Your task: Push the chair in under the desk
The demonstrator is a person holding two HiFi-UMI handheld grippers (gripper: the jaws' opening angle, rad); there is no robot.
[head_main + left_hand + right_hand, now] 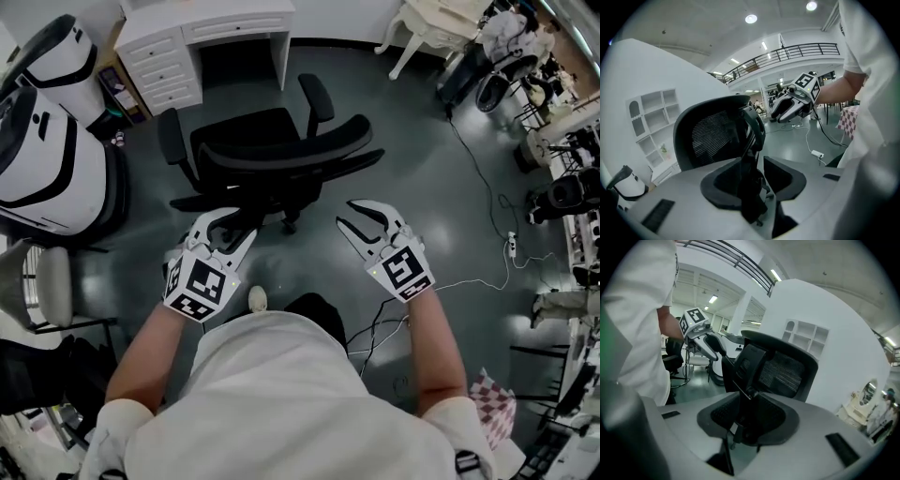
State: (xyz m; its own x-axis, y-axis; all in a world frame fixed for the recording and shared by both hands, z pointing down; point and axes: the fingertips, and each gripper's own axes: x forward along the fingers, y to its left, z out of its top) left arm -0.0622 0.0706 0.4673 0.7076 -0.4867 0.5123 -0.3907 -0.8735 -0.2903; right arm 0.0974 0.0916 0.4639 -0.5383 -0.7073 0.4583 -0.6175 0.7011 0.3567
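Chair [272,150]: where does it stand?

On the grey floor [412,141], just ahead of both tongs. Its black mesh back is toward the person and its seat faces the white table [234,11]. It sits out in front of the kneehole, not under it.

And the tongs?

Left tongs [232,232] gape at the near edge of the chair; part of its dark back frame shows between the jaws, with the pads off it. Right tongs [349,214] also stand apart, gripping nothing, near the back's right end without touching it.

Any containers?

Beyond the chair, the table's drawers [167,64] on its left side are all closed, so their contents stay hidden.
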